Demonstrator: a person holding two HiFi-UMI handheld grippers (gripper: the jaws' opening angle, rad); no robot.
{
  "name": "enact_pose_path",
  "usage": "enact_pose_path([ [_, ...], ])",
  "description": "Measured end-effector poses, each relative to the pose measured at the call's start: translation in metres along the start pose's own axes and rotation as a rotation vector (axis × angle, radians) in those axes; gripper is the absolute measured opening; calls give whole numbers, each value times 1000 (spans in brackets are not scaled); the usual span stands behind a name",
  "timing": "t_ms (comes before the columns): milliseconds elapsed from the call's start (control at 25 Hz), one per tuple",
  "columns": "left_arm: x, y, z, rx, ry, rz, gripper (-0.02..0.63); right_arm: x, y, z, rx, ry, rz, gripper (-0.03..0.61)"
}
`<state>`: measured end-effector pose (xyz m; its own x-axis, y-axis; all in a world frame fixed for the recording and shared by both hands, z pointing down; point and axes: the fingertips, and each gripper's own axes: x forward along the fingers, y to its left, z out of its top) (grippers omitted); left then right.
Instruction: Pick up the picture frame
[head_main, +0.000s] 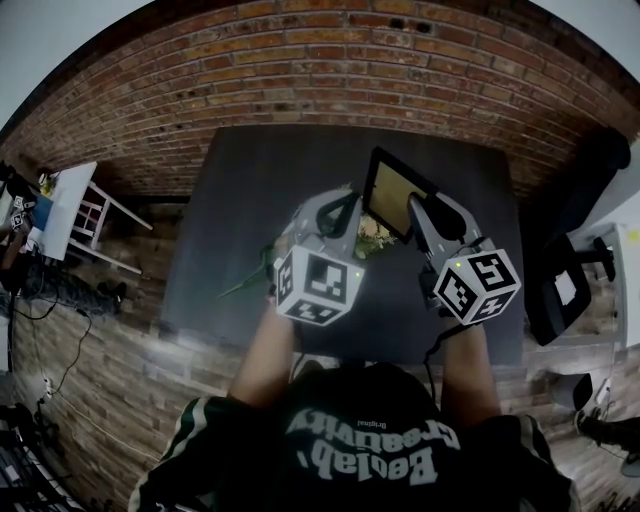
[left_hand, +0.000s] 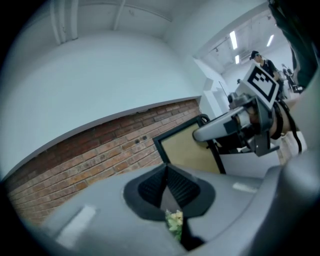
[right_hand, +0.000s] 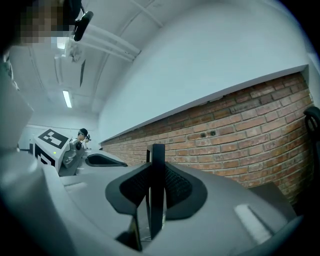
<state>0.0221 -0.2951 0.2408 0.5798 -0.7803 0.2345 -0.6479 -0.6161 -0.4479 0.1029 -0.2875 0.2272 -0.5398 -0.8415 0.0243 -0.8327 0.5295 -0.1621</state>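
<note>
The picture frame, black-rimmed with a tan panel, hangs tilted above the dark table. My right gripper is shut on its right edge. In the right gripper view the frame stands edge-on between the pads. The left gripper view shows the frame's tan face and the right gripper on it. My left gripper hovers just left of the frame, jaws shut on a sprig of small cream flowers. Its blossoms show between the two grippers.
A red brick wall runs behind the table. A white stool stands at the left, and a black office chair at the right. A green stem pokes out below the left gripper.
</note>
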Motion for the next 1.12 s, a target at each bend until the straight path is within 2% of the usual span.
enact_pose_path([
  [560, 12, -4, 13, 6, -22, -4, 3, -14, -20, 12, -2, -21, -37, 74],
  [1120, 14, -9, 12, 15, -28, -17, 3, -12, -13, 12, -20, -6, -10, 74],
])
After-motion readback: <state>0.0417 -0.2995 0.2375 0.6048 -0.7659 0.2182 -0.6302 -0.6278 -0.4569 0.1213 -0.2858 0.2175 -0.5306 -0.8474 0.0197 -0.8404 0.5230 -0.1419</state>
